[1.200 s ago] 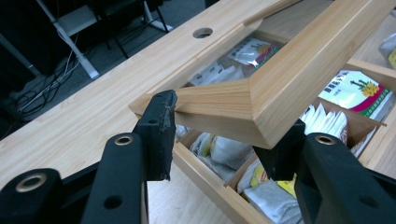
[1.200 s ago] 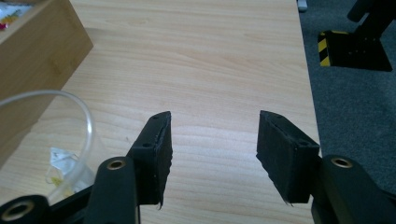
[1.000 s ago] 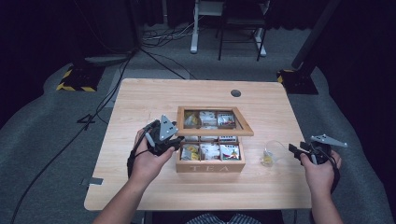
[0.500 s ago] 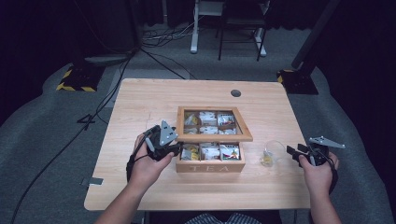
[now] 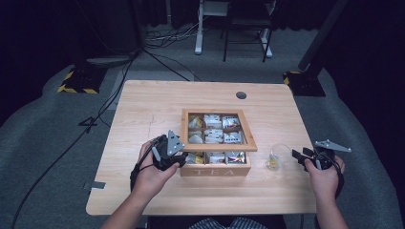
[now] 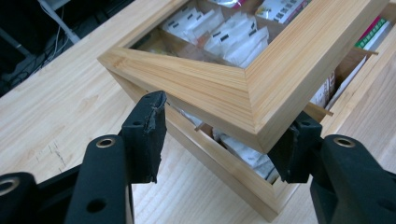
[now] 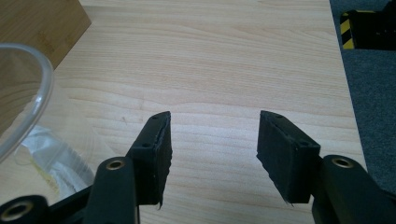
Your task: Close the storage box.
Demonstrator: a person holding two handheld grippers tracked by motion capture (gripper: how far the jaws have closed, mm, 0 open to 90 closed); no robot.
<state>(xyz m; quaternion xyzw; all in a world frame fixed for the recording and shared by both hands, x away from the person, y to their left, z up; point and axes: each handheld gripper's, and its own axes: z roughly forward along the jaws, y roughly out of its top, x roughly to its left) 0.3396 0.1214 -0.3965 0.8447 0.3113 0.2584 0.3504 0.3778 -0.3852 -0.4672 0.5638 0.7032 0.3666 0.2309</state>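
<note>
Both grippers gape (left gripper straddling the tea box's lid corner).

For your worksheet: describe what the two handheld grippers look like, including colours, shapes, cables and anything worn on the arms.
Both the left gripper and the right gripper are black, each topped with a grey three-cornered plate. Seen close, the jaws are blocky black arms with brass-ringed bolt holes, faced with rough-edged dark pads. A black cable loops from the left gripper around the wrist. Both forearms are bare, with no sleeves visible.

The wooden lid has dropped lower over the tea box. Its corner now sits between the jaws of the left gripper.
</note>
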